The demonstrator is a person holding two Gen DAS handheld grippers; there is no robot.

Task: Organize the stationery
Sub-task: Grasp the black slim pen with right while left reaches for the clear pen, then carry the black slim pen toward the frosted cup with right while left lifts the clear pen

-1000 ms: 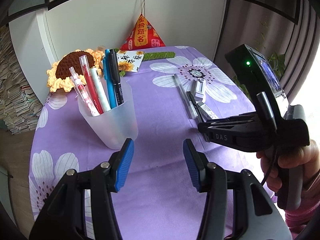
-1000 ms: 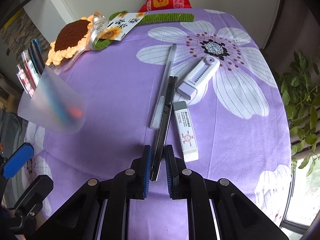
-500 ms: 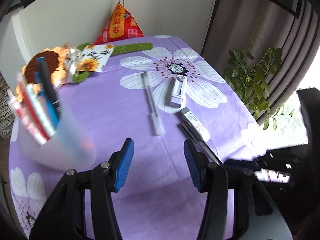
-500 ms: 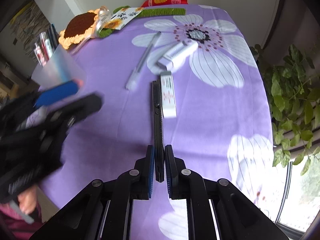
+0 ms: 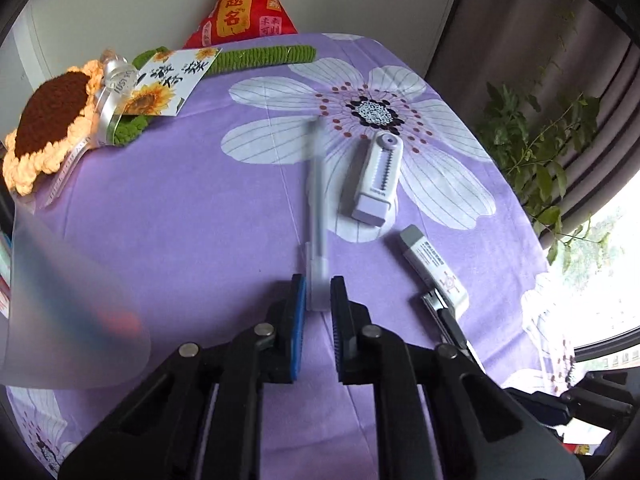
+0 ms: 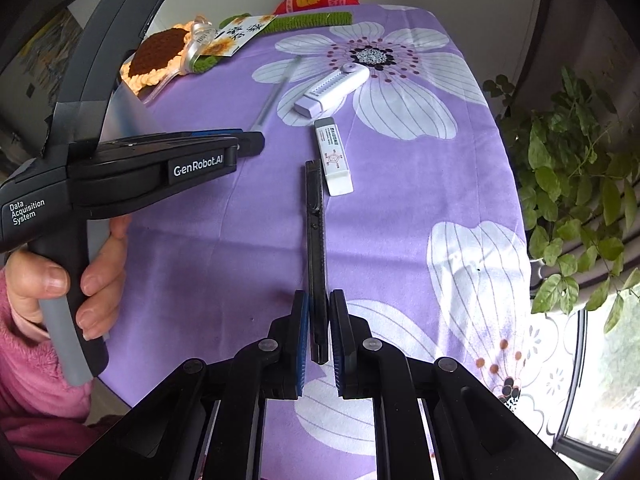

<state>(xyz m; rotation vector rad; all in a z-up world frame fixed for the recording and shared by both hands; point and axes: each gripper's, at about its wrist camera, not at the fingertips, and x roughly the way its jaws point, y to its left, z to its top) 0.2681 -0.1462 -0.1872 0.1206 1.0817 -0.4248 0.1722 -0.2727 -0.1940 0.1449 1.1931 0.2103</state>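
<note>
With your left gripper [image 5: 318,294] just closed on the white pen [image 5: 317,216] and your right gripper [image 6: 319,312] pinching the black utility knife [image 6: 316,240], you're mid-pickup: next, carry both to the frosted cup [image 5: 68,304]

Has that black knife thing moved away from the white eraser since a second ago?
Yes. The black utility knife, clamped in the right gripper, has slid toward the camera; only its tip now lies beside the white eraser.

Crochet sunflower [image 5: 48,120], red pouch [image 5: 244,4] (printed characters), potted plant [image 6: 572,184].
</note>
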